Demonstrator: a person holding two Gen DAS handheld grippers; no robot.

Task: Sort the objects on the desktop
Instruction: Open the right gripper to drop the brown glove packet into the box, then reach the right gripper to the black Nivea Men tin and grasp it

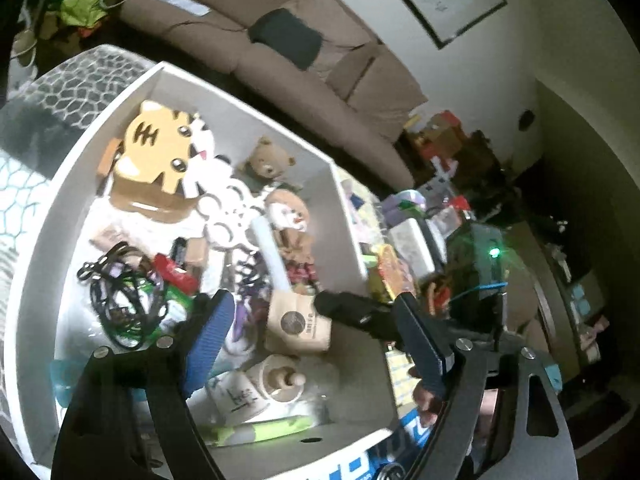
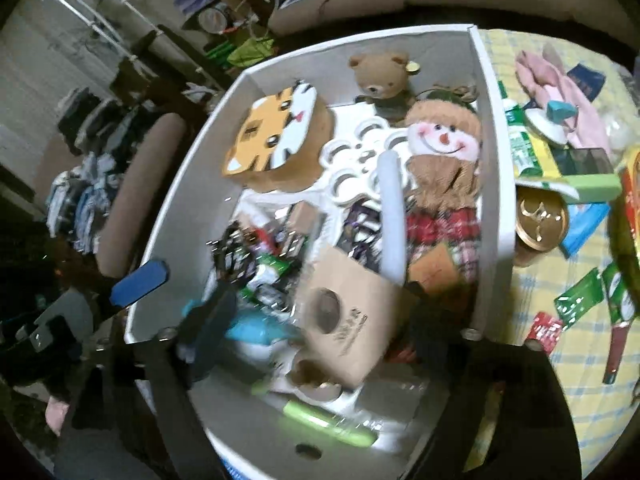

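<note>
A white box (image 1: 224, 108) (image 2: 492, 160) holds a tiger plush (image 1: 156, 148) (image 2: 272, 140), a small brown bear (image 1: 266, 160) (image 2: 380, 72), a snowman doll (image 1: 288, 212) (image 2: 440, 140), tangled cables (image 1: 120, 296), a white tube (image 2: 392, 208) and a green tube (image 2: 328, 420). A kraft paper packet (image 1: 298, 324) (image 2: 348, 320) lies on the pile. My right gripper (image 2: 318, 316) hangs over it, open, jaws either side without pressing. My left gripper (image 1: 316, 340) is open above the box's near end, nothing gripped. Its blue pad (image 2: 140, 284) shows by the box's left rim.
Right of the box, a yellow checked tablecloth (image 2: 560, 360) carries a gold-lidded can (image 2: 540, 220), green packets (image 2: 580, 300), a pink cloth (image 2: 560, 80) and boxes. A brown sofa (image 1: 300, 40) stands behind. A padded chair (image 2: 132, 200) sits left of the box.
</note>
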